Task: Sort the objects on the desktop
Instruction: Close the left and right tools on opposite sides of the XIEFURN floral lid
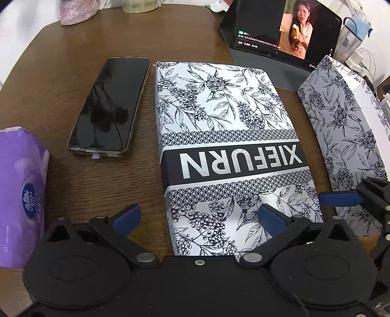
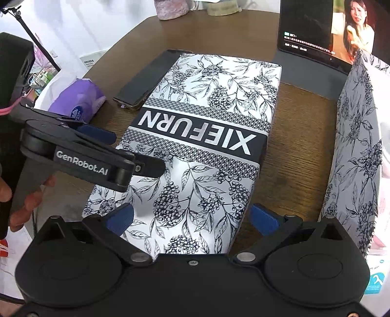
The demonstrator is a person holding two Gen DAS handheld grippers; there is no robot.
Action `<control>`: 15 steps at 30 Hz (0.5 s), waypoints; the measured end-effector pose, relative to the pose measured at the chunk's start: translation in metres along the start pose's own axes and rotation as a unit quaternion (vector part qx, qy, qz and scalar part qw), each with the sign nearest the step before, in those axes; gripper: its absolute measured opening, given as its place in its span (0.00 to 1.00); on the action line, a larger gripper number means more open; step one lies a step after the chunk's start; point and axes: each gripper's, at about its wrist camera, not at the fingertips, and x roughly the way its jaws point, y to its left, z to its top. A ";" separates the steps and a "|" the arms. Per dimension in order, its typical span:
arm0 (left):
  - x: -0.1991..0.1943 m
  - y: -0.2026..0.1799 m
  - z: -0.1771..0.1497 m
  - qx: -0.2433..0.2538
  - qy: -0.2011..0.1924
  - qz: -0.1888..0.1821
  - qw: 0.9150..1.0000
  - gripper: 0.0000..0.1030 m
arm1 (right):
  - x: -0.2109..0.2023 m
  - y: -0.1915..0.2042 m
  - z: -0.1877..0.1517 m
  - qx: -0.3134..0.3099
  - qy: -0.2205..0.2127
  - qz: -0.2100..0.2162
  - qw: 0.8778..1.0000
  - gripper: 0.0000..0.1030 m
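**Both tongs spread wide over the near end of the XIEFURN box**

Your left tongs (image 1: pixel 199 217) stand apart, the blue pads (image 1: pixel 128 215) well separated; one pad hangs over bare wood, the other over the near end of the patterned box (image 1: pixel 226 146). They grip nothing. Your right tongs (image 2: pixel 192 219) are likewise apart and empty, straddling the same near end of that box, one pad over each long side.

The box, printed with dark berries and leaves and a black band reading XIEFURN, lies flat in the middle of the brown wooden tabletop (image 1: pixel 97 190), its long axis running away from you. A dark phone (image 1: pixel 109 107) lies face up just beside the box's left long side, parallel to it and not touching it in the left wrist view. Nearer the left edge of the tabletop sits a purple tissue pack (image 1: pixel 22 192), apart from the phone.

To the right of the box stands a paper bag (image 1: pixel 341 126) with the same berry print, upright near the right edge. Toward the far right corner a tablet (image 1: pixel 280 26) is propped in its dark stand, its screen lit. At the far edge rests a pinkish lumpy object (image 1: pixel 78 11).

In the right wrist view, your left hand (image 2: pixel 22 202) grips the handle of the left tool.
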 end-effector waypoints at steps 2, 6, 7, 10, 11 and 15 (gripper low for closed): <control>0.001 -0.001 0.001 -0.002 0.001 -0.004 1.000 1.00 | 0.003 -0.001 0.001 0.002 0.001 0.000 1.000 1.00; 0.005 -0.001 0.003 -0.008 0.004 -0.015 1.000 1.00 | 0.009 -0.002 0.002 0.001 0.004 0.001 1.000 1.00; 0.005 -0.001 0.003 -0.010 0.005 -0.018 1.000 1.00 | 0.010 -0.002 0.003 0.001 0.005 0.002 1.000 1.00; 0.008 -0.001 0.004 -0.017 0.008 -0.027 0.999 1.00 | 0.014 -0.003 0.003 0.004 0.004 0.006 1.000 1.00; 0.008 -0.002 0.004 -0.018 0.009 -0.029 0.999 1.00 | 0.015 -0.003 0.003 0.005 0.003 0.008 1.000 1.00; 0.011 -0.003 0.006 -0.023 0.014 -0.040 0.999 1.00 | 0.016 -0.005 0.004 0.011 -0.001 0.012 1.000 1.00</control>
